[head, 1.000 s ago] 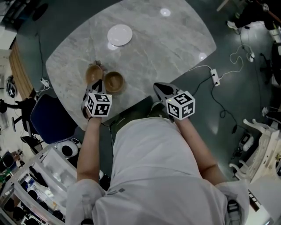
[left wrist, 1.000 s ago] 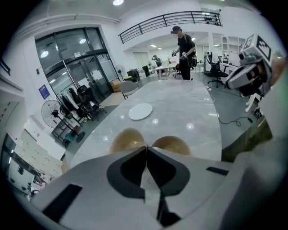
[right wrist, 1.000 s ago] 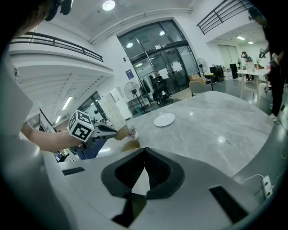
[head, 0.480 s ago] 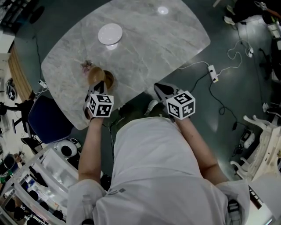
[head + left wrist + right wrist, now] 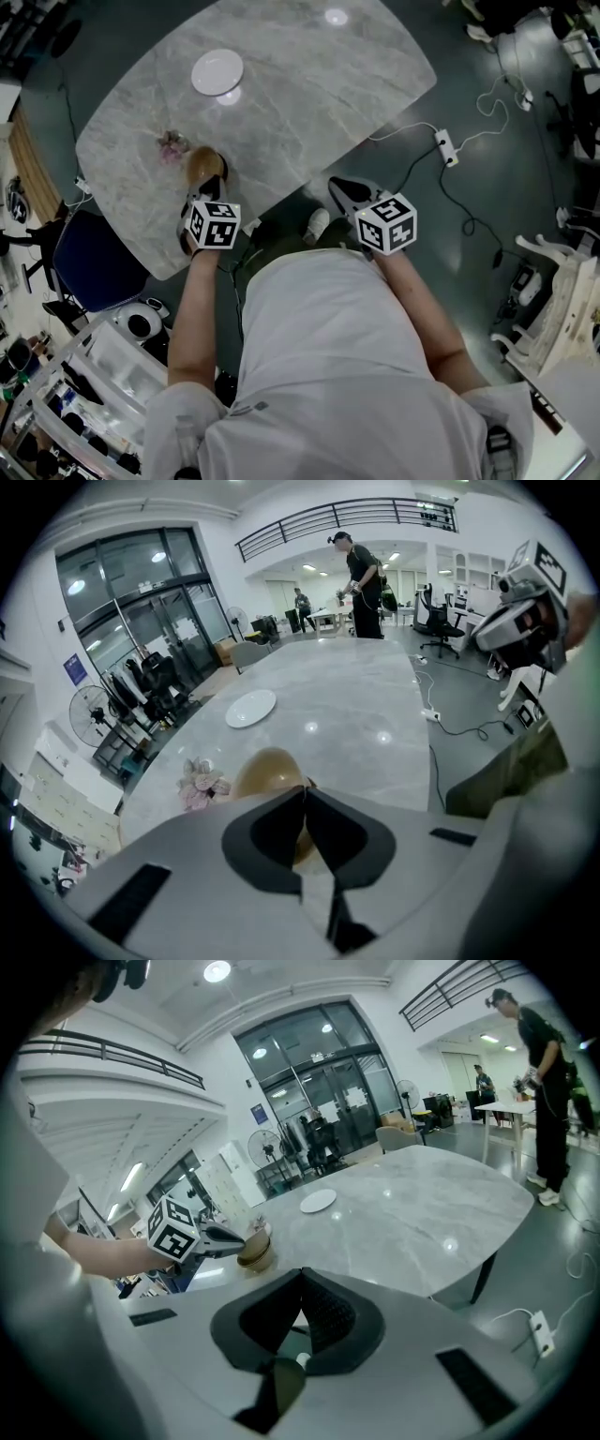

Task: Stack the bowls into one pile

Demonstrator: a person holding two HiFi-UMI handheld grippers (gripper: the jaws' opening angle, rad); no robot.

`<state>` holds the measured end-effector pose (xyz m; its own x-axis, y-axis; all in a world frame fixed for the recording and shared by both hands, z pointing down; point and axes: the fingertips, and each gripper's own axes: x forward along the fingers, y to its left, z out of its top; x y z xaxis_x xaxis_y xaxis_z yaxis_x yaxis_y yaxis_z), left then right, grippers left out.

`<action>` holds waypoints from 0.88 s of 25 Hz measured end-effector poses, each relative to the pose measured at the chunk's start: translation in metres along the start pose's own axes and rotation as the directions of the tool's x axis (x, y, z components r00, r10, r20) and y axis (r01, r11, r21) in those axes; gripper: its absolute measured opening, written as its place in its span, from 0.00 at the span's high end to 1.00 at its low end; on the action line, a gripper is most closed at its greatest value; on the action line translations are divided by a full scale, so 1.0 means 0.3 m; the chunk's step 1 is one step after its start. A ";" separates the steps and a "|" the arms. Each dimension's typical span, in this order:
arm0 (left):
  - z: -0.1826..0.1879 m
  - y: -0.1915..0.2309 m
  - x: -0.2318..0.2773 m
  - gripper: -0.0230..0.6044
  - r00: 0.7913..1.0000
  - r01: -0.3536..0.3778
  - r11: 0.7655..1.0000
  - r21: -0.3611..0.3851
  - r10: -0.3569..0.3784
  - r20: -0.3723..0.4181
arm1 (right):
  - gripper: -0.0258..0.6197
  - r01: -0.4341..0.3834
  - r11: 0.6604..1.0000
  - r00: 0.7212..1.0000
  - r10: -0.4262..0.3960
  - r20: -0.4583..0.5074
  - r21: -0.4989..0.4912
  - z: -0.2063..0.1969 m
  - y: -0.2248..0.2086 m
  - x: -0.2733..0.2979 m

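Observation:
Two wooden bowls sit nested near the marble table's (image 5: 309, 84) near edge. The lighter bowl (image 5: 202, 161) (image 5: 267, 771) rests inside the darker bowl (image 5: 254, 1263), whose rim shows just under it in the right gripper view. My left gripper (image 5: 208, 180) (image 5: 303, 791) is shut on the near rim of the lighter bowl (image 5: 250, 1241). My right gripper (image 5: 339, 186) (image 5: 301, 1277) is shut with nothing in it. It hangs off the table's near edge, over the floor.
A white plate (image 5: 217, 72) (image 5: 251, 707) lies farther back on the table. A small pink flower piece (image 5: 170, 147) (image 5: 201, 785) sits just left of the bowls. A cable and power strip (image 5: 442, 147) lie on the floor at right, a blue chair (image 5: 94, 258) at left.
The two bowls stood side by side a second ago. My left gripper carried the lighter one over and into the darker one. The right gripper stayed put.

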<state>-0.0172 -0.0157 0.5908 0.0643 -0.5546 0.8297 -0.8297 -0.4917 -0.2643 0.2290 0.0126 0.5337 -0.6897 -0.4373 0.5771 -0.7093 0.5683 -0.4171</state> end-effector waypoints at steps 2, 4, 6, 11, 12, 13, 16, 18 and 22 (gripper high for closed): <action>-0.002 -0.010 0.010 0.95 1.000 0.006 1.000 -0.002 -0.006 -0.005 | 0.95 0.005 1.000 1.000 -0.005 0.000 0.003 -0.004 -0.007 -0.008; -0.005 -0.019 0.017 0.95 1.000 0.009 1.000 -0.005 -0.009 -0.010 | 0.95 0.011 1.000 1.000 -0.011 0.000 0.007 -0.007 -0.011 -0.013; -0.014 -0.026 0.023 0.95 1.000 0.014 1.000 -0.005 -0.014 -0.015 | 0.95 0.014 1.000 1.000 -0.014 -0.002 0.008 -0.009 -0.010 -0.014; -0.044 -0.039 0.046 0.95 0.999 0.033 0.999 0.005 -0.033 -0.029 | 0.95 0.017 1.000 1.000 -0.017 -0.009 0.003 -0.012 0.002 -0.005; -0.049 -0.042 0.050 0.95 0.999 0.037 0.999 0.007 -0.037 -0.031 | 0.95 0.020 1.000 1.000 -0.020 -0.010 0.005 -0.014 0.001 -0.005; -0.054 -0.046 0.054 0.95 0.999 0.041 0.999 0.006 -0.041 -0.033 | 0.95 0.024 1.000 1.000 -0.024 -0.011 0.006 -0.016 0.000 -0.006; -0.063 -0.053 0.065 0.95 0.998 0.052 0.999 -0.002 -0.053 -0.035 | 0.95 0.033 0.999 0.999 -0.032 -0.014 0.009 -0.022 -0.001 -0.007; -0.063 -0.058 0.074 0.95 0.998 0.058 0.998 -0.007 -0.059 -0.035 | 0.95 0.035 0.999 0.999 -0.035 -0.017 0.008 -0.023 -0.002 -0.009; -0.067 -0.067 0.083 0.95 0.997 0.072 0.997 -0.014 -0.073 -0.040 | 0.95 0.044 0.999 0.999 -0.044 -0.023 0.009 -0.029 -0.006 -0.020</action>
<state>-0.0102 -0.0060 0.6267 0.1019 -0.4898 0.8659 -0.8308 -0.5207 -0.1968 0.2357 0.0204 0.5371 -0.6544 -0.4454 0.6110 -0.7403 0.5420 -0.3978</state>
